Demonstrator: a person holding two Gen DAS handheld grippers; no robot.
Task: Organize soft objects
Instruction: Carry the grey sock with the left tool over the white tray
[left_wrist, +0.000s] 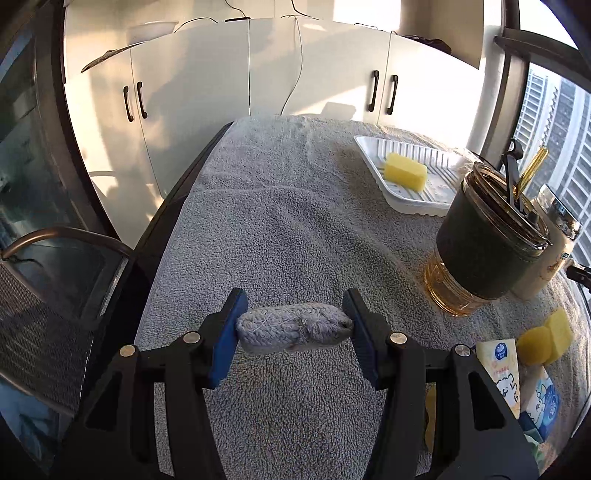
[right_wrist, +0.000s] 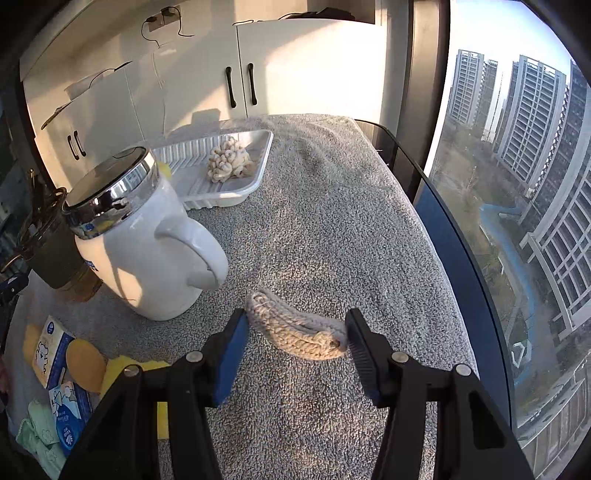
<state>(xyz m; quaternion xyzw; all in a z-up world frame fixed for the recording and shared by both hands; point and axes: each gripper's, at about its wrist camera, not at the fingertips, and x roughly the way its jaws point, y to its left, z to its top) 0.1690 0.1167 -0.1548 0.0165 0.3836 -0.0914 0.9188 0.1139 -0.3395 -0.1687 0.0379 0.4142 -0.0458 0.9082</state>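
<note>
A grey knitted roll (left_wrist: 293, 328) is pinched end to end by the left claw (left_wrist: 294, 326), above the towel-covered surface (left_wrist: 280, 229) near its near edge; a beige knitted roll (right_wrist: 299, 334) lies between the right claw (right_wrist: 295, 336) pads, which touch it, gripping. Toward the far edge a white tray (left_wrist: 436, 157) holds a yellow sponge (left_wrist: 405, 172); in the right view it holds a cream knotted bundle (right_wrist: 229, 164).

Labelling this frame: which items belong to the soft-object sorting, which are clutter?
Task items:
left tongs, right tongs, each around a knitted pad
yellow sponge
white tray
knotted rope ball

Clutter:
white jug
amber jar
cartons
</note>
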